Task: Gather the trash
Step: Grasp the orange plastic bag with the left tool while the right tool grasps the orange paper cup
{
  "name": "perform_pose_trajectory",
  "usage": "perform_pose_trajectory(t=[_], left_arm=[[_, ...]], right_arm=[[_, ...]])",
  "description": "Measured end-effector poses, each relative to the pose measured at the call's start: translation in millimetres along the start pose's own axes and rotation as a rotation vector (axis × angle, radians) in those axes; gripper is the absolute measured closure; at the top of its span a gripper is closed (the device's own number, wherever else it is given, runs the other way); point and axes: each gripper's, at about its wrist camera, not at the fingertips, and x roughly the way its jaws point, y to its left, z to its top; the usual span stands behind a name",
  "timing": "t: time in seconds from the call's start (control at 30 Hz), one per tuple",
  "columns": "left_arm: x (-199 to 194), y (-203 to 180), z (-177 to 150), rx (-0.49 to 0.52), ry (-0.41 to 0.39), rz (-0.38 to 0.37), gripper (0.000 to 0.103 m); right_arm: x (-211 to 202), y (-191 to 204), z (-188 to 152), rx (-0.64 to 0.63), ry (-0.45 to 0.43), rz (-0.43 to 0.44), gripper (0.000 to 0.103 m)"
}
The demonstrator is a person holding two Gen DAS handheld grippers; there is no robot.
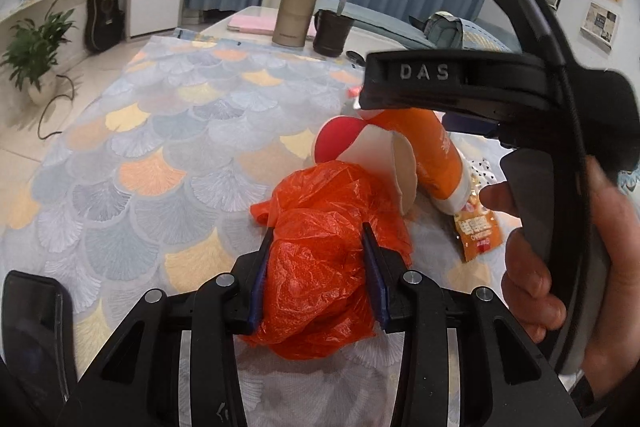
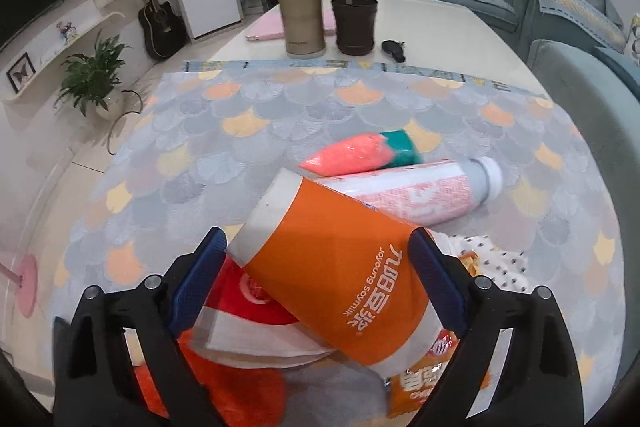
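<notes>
My left gripper (image 1: pixel 318 235) is shut on a crumpled orange plastic bag (image 1: pixel 320 259) that rests on the patterned tablecloth (image 1: pixel 160 147). My right gripper (image 2: pixel 320 247) stands around an orange soymilk paper cup (image 2: pixel 340 275), its blue pads at both sides of it; the cup lies tilted over a red-and-white paper cup (image 2: pixel 248 315). Both cups show in the left wrist view, orange (image 1: pixel 432 147) and red-and-white (image 1: pixel 360 151). An orange snack packet (image 1: pixel 476 227) lies beside them. A pink-labelled bottle (image 2: pixel 420 187) and a pink-and-green wrapper (image 2: pixel 360 153) lie further back.
A gold thermos (image 2: pixel 300 3), a dark cup with a spoon (image 2: pixel 354 23), a pink book (image 2: pixel 268 27) and a small black object (image 2: pixel 394 49) stand at the table's far end. A teal sofa (image 2: pixel 560 27) is to the right. A spotted tissue (image 2: pixel 496 263) lies near the cups.
</notes>
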Motion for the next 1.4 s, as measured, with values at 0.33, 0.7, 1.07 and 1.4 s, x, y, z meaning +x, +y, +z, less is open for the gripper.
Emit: perform_pose_trajectory(t=[0.33, 0.7, 1.07, 1.4], left_arm=[[7, -7, -2, 0.041, 0.059, -0.029, 0.057], [11, -6, -5, 0.033, 0.078, -0.039, 0.051], [17, -5, -4, 0.017, 0.104, -0.053, 0.053], [13, -14, -6, 0.055, 0.081, -0.044, 0.062]], right_arm=[[-15, -35, -5, 0.013, 0.032, -0.024, 0.016], [-64, -85, -37, -0.065, -0.002, 0.078, 0.016], [-13, -120, -36, 0.193, 0.105, 0.222, 0.015], [16, -75, -29, 0.247, 0.224, 0.129, 0.008]])
